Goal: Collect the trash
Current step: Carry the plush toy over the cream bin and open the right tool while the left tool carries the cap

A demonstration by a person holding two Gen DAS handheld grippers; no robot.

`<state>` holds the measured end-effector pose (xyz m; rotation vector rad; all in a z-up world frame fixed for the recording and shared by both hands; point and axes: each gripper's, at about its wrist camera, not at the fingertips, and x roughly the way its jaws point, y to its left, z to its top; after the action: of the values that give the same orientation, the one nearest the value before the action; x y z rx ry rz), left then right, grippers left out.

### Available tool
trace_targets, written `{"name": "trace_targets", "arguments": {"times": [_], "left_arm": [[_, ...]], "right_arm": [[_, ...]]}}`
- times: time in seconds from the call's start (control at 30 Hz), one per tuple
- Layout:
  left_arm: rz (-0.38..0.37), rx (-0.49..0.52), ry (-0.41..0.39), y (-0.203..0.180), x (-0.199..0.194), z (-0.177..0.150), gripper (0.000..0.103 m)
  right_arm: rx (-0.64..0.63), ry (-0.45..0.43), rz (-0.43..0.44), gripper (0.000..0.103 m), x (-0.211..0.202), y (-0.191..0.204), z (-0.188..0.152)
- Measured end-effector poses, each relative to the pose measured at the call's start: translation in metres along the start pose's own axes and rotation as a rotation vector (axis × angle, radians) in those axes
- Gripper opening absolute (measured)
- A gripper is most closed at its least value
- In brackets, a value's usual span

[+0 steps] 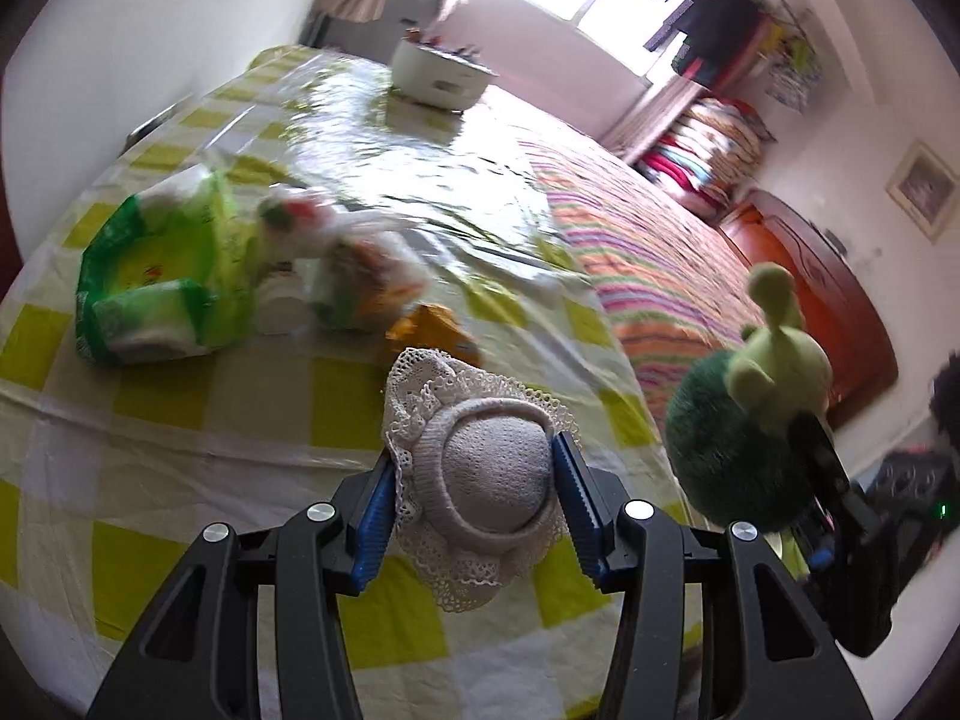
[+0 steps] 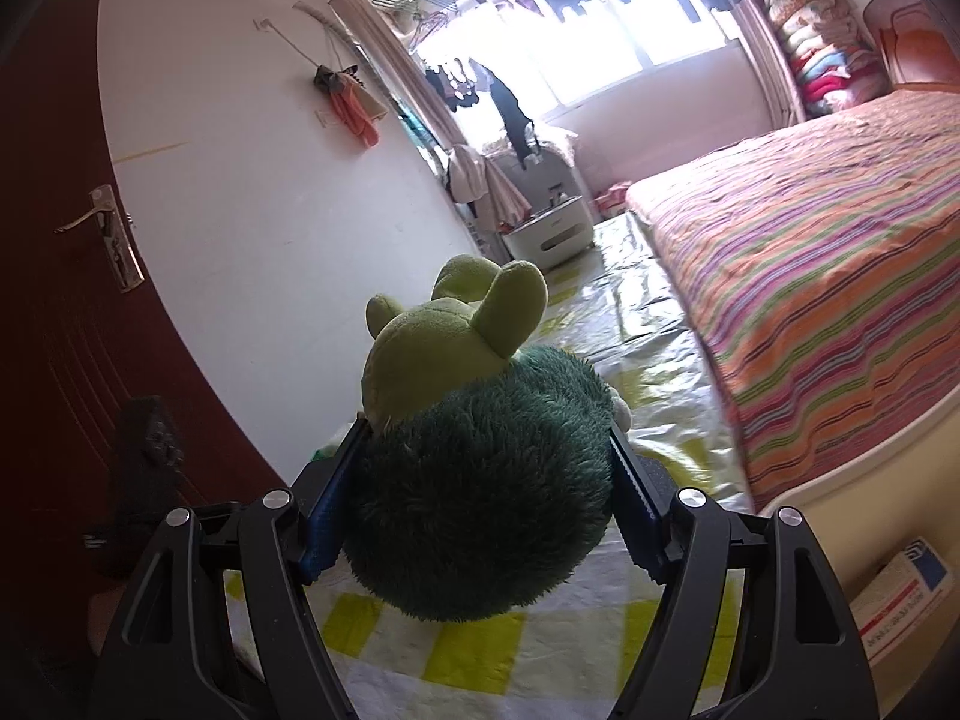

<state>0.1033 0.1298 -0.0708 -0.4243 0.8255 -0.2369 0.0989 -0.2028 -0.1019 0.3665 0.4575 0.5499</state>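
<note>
My left gripper (image 1: 480,468) is shut on a grey rolled sock with a white lace cuff (image 1: 492,468) and holds it above the yellow-and-white checked cloth (image 1: 180,450). My right gripper (image 2: 486,456) is shut on a green plush toy (image 2: 480,480) with a light green head; the toy also shows at the right of the left wrist view (image 1: 744,438). Trash lies on the cloth ahead of the left gripper: a green plastic bag (image 1: 156,282), crumpled wrappers (image 1: 360,276) and an orange wrapper (image 1: 435,330).
A bed with a striped cover (image 2: 840,276) runs along the right. A white bin (image 1: 441,75) stands at the far end of the floor cloth. A dark red door (image 2: 54,300) is on the left. A small box (image 2: 900,594) lies by the bed base.
</note>
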Motion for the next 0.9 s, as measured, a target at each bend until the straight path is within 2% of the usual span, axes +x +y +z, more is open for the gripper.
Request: {"name": "trace_targets", "arguments": {"times": [0.37,0.57,0.9], "left_arm": [[-0.069,0.071,0.021,-0.032,0.000,-0.009,0.048],[-0.094,0.112,0.026,-0.053,-0.002,-0.012,0.048],[-0.133,0.168,0.059,-0.080,0.005,-0.021,0.048]], "right_arm": [[0.003,-0.067,-0.147,0.072,-0.040,-0.026,-0.001],[0.036,-0.108,-0.312,0.072,-0.062,-0.050,0.000],[0.157,-0.174,-0.490,0.073,-0.098,-0.086,-0.002]]}}
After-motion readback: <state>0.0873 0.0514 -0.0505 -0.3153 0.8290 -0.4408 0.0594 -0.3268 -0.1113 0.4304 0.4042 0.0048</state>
